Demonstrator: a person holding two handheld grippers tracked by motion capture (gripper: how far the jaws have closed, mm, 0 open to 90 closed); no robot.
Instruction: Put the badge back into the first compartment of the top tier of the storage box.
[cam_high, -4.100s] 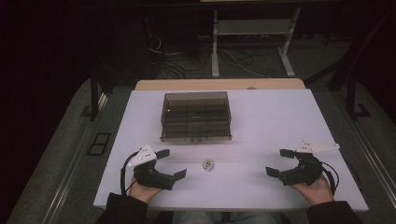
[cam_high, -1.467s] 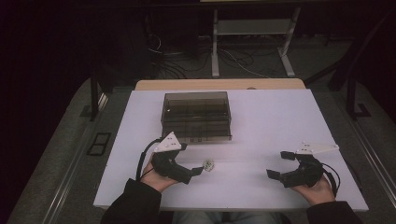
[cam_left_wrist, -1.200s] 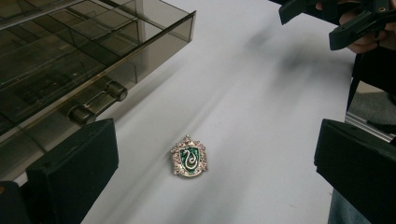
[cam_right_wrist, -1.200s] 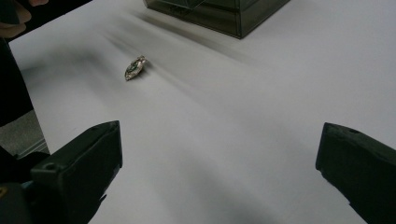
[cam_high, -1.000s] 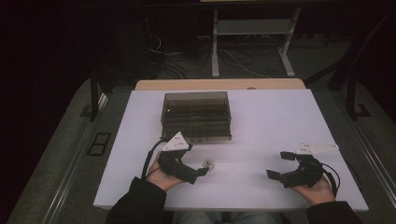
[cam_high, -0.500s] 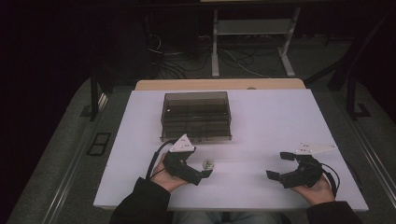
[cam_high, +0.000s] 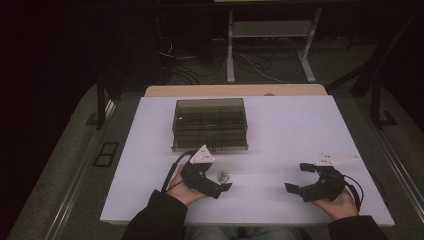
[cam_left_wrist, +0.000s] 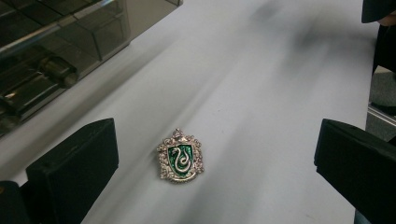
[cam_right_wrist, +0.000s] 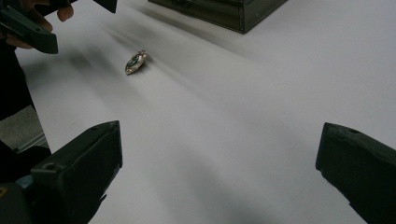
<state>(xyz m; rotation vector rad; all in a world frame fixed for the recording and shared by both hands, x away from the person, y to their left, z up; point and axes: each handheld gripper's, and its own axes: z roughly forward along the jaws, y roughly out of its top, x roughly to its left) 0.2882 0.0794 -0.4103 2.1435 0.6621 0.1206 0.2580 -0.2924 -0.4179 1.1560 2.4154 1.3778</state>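
Green-and-silver crest badge (cam_left_wrist: 180, 156) lies flat between the left gripper's (cam_left_wrist: 215, 163) spread fingers (cam_left_wrist: 74, 163).

White table (cam_high: 300, 130) bears a smoky box (cam_high: 210, 124) and a badge (cam_high: 223, 176)

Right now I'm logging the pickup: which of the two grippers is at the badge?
The left gripper: the badge lies between its open jaws. The right gripper, also open, sits apart over bare table.
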